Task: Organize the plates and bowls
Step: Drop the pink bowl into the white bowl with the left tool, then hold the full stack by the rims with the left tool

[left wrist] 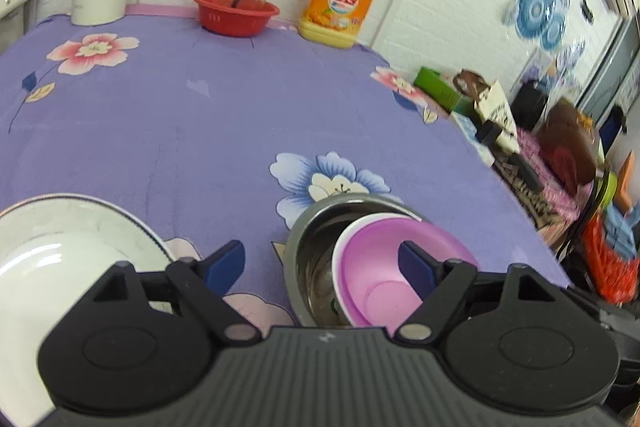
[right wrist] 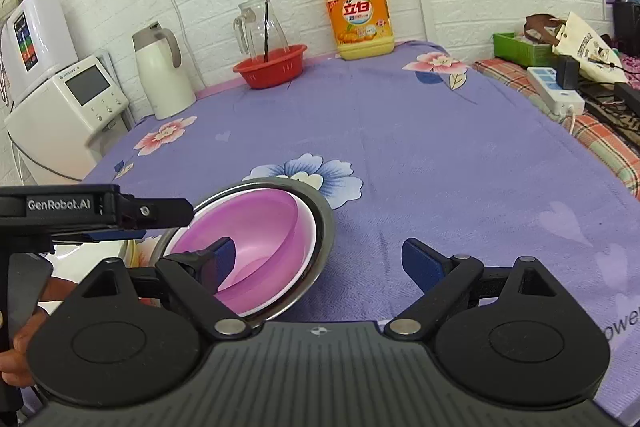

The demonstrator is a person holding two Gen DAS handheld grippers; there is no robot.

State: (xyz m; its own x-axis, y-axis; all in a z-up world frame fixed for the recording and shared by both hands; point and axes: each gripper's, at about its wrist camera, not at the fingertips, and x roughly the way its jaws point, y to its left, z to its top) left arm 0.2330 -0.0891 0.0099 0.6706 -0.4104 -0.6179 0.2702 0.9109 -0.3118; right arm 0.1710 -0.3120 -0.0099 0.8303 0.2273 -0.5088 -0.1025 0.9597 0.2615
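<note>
A pink plastic bowl [left wrist: 384,279] sits tilted inside a steel bowl [left wrist: 316,251] on the purple flowered cloth. Both show in the right wrist view too, pink bowl [right wrist: 256,243] inside steel bowl [right wrist: 320,223]. A white plate [left wrist: 52,259] lies at the near left. My left gripper [left wrist: 322,265] is open and empty, its right finger over the pink bowl. My right gripper [right wrist: 318,263] is open and empty, its left finger over the pink bowl. The left gripper's body [right wrist: 80,215] shows at the left of the right wrist view.
At the back stand a red basket [right wrist: 270,65], a glass jug [right wrist: 262,25], a yellow detergent bottle [right wrist: 360,15] and a white thermos [right wrist: 162,75]. A white appliance [right wrist: 60,111] is at the left. A power strip [right wrist: 554,93], bags and boxes crowd the right edge.
</note>
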